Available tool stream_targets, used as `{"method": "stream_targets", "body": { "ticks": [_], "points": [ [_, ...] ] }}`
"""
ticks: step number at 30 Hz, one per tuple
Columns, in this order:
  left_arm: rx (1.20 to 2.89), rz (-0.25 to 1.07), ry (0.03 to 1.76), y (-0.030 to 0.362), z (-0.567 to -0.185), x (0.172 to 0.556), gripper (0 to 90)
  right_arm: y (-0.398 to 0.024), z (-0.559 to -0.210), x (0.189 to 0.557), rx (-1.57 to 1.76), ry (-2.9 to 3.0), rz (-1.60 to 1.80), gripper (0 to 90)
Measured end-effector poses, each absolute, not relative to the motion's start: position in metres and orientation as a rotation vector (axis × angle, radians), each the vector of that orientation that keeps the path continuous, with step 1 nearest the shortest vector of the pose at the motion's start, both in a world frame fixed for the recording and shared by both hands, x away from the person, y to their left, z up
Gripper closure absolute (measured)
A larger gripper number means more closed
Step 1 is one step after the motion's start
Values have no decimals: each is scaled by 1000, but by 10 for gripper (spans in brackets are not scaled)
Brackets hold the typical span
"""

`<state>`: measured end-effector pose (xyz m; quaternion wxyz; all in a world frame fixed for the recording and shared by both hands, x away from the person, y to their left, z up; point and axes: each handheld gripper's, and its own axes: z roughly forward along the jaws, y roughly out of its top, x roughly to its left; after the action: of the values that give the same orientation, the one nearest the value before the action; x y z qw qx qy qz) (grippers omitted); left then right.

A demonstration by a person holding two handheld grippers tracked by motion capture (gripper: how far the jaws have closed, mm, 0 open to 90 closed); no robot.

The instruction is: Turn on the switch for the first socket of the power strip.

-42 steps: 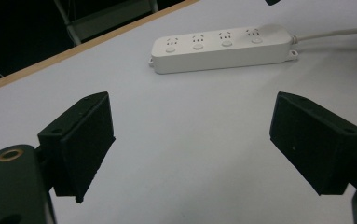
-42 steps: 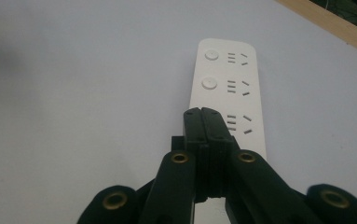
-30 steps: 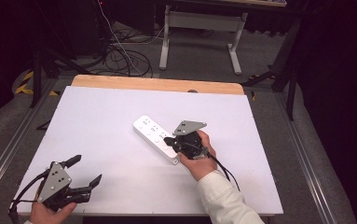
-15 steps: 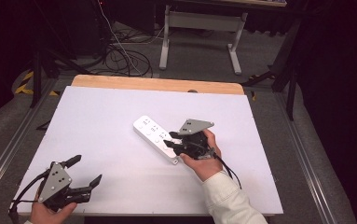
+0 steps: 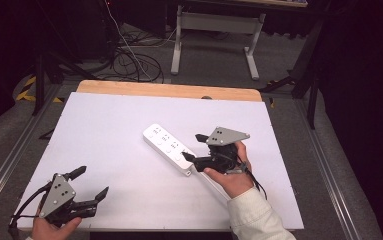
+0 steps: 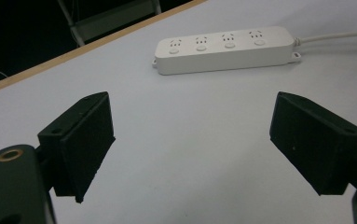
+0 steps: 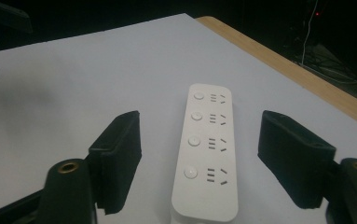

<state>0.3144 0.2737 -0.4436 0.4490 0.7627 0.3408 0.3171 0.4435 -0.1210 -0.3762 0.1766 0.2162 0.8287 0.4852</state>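
A white power strip [image 5: 170, 148] with several sockets and round buttons lies diagonally on the white table top [image 5: 114, 125]. My right gripper [image 5: 191, 146] hovers at the strip's near end, open. Its jaws have just been opening, and the pads stand apart from the strip. In the right gripper view the strip [image 7: 208, 158] runs away between the black pads [image 7: 120, 154] of the right gripper [image 7: 202, 144]. My left gripper [image 5: 93, 180] rests open near the front left edge, nothing in it. From the left gripper [image 6: 190, 135] the strip [image 6: 223, 49] lies well ahead.
A white cable [image 6: 334, 36] leaves the strip's end toward the right hand. The table has a wooden back edge [image 5: 169, 90]. Behind it on the floor are loose cables [image 5: 134, 60] and a grey desk frame [image 5: 214, 30]. Metal rails [image 5: 324, 165] flank the table.
The right gripper's jaws have gone from shut to wide apart, and that hand has drawn back a little to the right and up from the strip. The left gripper has kept still.
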Motion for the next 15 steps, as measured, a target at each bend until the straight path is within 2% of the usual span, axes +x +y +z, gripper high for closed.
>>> {"method": "stream_targets", "body": {
  "ticks": [15],
  "points": [
    [1863,764,850,274,-443,314,137,-164,-370,419,624,2299,1339,222]
  ]
}}
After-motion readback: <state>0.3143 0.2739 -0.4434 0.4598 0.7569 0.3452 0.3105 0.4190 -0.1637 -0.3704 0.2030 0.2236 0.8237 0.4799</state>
